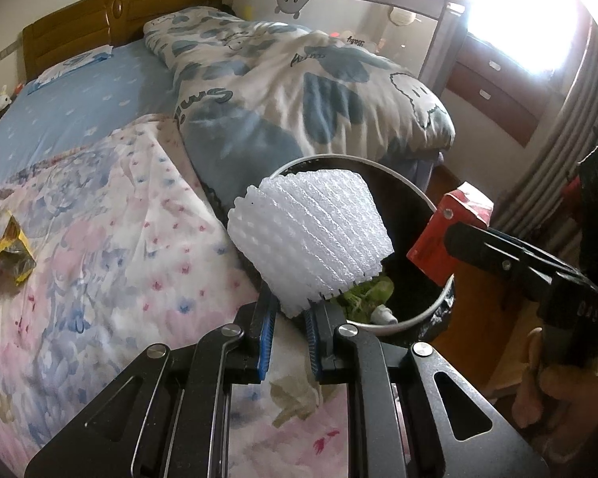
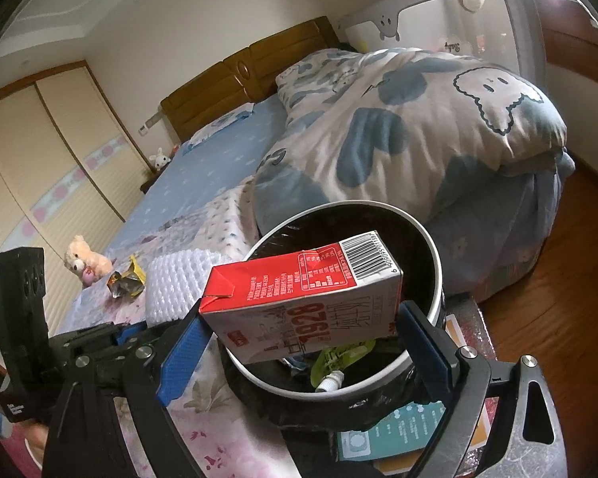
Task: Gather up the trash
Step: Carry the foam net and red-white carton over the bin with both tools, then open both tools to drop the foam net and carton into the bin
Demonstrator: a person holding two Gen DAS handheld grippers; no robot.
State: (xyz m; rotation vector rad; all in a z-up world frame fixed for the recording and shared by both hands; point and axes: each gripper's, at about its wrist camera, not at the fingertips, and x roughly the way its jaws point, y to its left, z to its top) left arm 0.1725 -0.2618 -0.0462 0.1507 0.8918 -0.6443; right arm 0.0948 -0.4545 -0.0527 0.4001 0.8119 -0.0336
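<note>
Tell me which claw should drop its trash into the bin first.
Right. The right claw already holds the red carton over the bin opening. The left claw grips the white foam net nearer the bed-side rim, partly over the bed.

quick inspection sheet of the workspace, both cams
surface: bed with floral sheet, folded quilt at far side
job's things: white foam net and red carton both held over the trash bin; crumpled wrapper lies on the sheet
clutter: teddy bear on bed; green scraps in bin
grippers: left gripper shut on foam net; right gripper shut on carton
cables: nothing seen
surroundings: wooden headboard, wardrobe, bright window
</note>
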